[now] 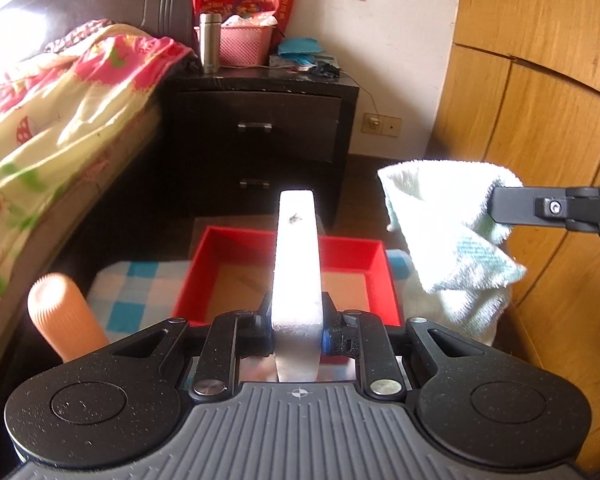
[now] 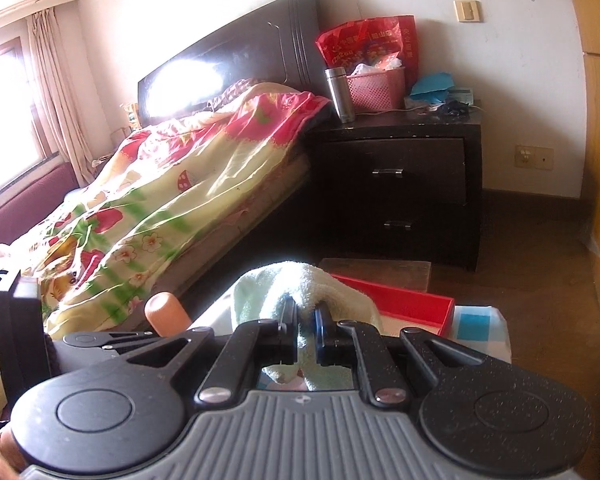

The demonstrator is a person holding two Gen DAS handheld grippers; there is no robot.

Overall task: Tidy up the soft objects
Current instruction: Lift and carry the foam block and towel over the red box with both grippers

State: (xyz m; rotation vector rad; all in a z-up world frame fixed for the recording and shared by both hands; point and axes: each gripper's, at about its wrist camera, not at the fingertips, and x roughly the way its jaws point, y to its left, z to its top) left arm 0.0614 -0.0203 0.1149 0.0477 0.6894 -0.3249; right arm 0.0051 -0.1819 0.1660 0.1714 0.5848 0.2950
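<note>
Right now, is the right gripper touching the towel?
Touching. The left wrist view shows the right gripper pinching the pale towel, which hangs from its closed fingers.

Pale mint-white towel (image 1: 452,236). Red tray (image 1: 288,276), tan floor inside. Blue-and-white checked cloth (image 1: 140,296). Peach ribbed cylinder (image 1: 64,312). Floral red, green, cream quilt (image 2: 172,192). Dark brown nightstand (image 1: 260,136). Pink basket (image 1: 244,44).

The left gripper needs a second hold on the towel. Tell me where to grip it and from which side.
Grip the free lower corner of the towel, coming in from the left. The right gripper already pinches its upper right edge, so the cloth hangs loose beside the red tray, with that corner hanging free.
</note>
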